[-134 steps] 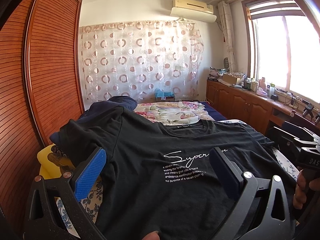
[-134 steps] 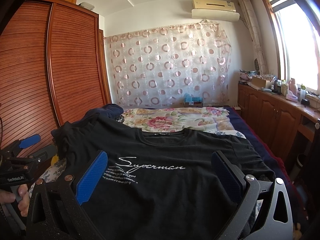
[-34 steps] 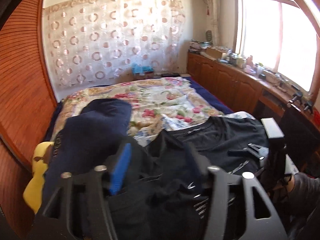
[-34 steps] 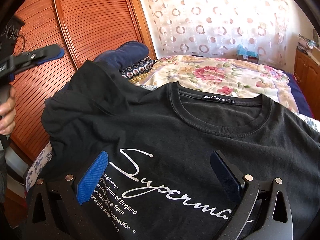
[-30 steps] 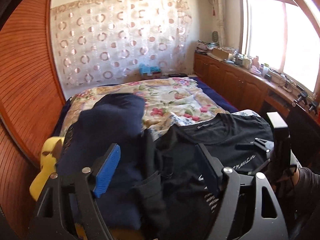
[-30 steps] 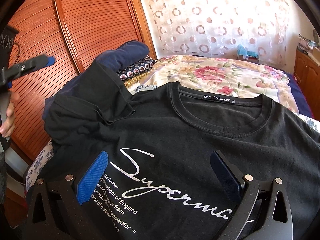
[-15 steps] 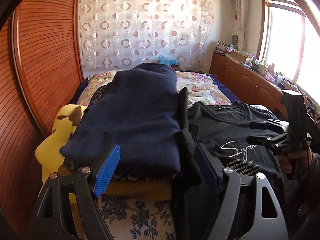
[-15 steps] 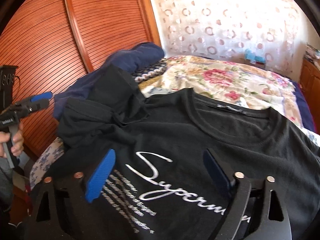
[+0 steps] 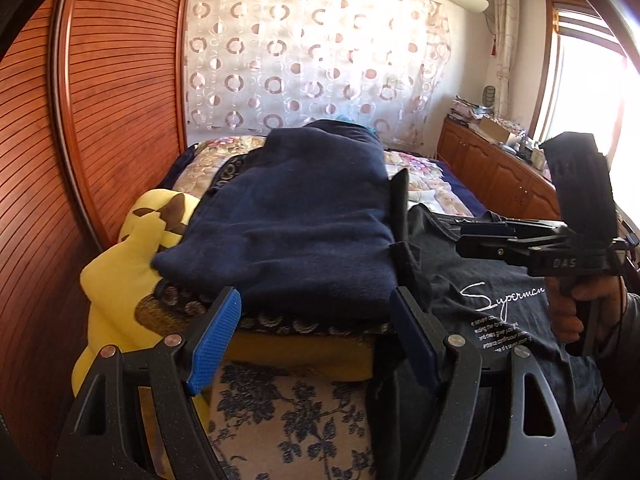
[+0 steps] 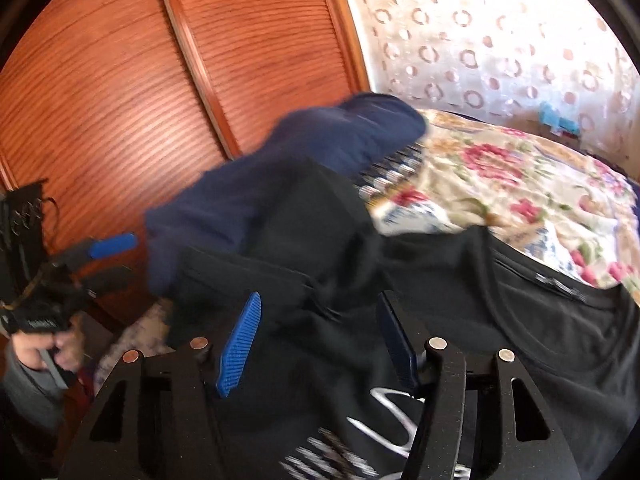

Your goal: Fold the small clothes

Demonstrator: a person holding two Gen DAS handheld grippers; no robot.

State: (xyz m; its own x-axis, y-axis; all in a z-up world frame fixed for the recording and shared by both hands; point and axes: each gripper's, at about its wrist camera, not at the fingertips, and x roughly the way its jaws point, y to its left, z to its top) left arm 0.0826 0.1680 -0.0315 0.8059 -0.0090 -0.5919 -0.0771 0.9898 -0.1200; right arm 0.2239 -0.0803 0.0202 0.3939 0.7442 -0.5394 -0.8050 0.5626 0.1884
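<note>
A black T-shirt [image 9: 496, 280] with white "Superman" lettering lies spread on the bed, its left sleeve [image 10: 288, 240] flopped inward in a crumpled fold. My left gripper [image 9: 316, 340] is open and holds nothing; it faces the stack of folded clothes beside the shirt's edge. My right gripper [image 10: 318, 340] hovers over the shirt's chest just short of the folded sleeve. Its jaws are closing, with black cloth lying under them but not pinched by the pads. The view is blurred. Each gripper shows in the other's view: the right gripper [image 9: 464, 238] and the left gripper [image 10: 108, 260].
A folded navy sweater [image 9: 300, 216] tops a stack on a yellow plush toy [image 9: 120, 264], left of the shirt. A floral quilt [image 10: 500, 168] covers the far bed. A wooden slatted wardrobe [image 9: 100, 100] stands at the left, low cabinets [image 9: 500, 172] at the right.
My left gripper let the black sleeve drop onto the shirt and drew back left, facing the folded stack. My right gripper swung left toward the sleeve and its jaws narrowed.
</note>
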